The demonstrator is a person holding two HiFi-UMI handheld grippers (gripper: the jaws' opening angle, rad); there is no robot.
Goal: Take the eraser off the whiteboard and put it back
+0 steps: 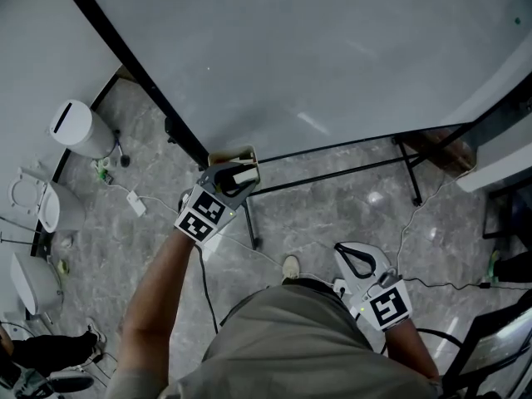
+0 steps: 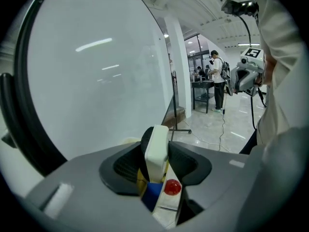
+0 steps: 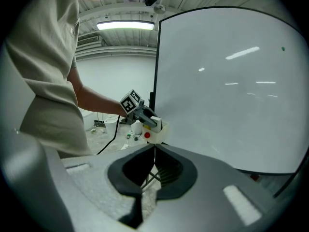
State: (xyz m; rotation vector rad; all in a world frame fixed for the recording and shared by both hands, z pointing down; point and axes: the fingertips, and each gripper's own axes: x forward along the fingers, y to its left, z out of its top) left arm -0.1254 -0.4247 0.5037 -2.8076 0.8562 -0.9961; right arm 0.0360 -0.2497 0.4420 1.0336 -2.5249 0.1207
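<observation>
1. Okay, the left gripper (image 1: 238, 175) is clamped on the white eraser (image 2: 157, 149), with a pad on each side.
2. The eraser sits at a cream box (image 3: 155, 135) by the whiteboard's (image 1: 316, 48) bottom edge, near the left corner.
3. The right gripper (image 1: 357, 260) is closed and empty, well apart from the board.

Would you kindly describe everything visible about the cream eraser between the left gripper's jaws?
The cream, block-shaped, plastic-looking eraser, dark felt-like backing on one face, stands upright in a small cream holder box at the whiteboard's lower corner. The left gripper clamps it, one jaw against each broad face; its top pokes above them.
</observation>
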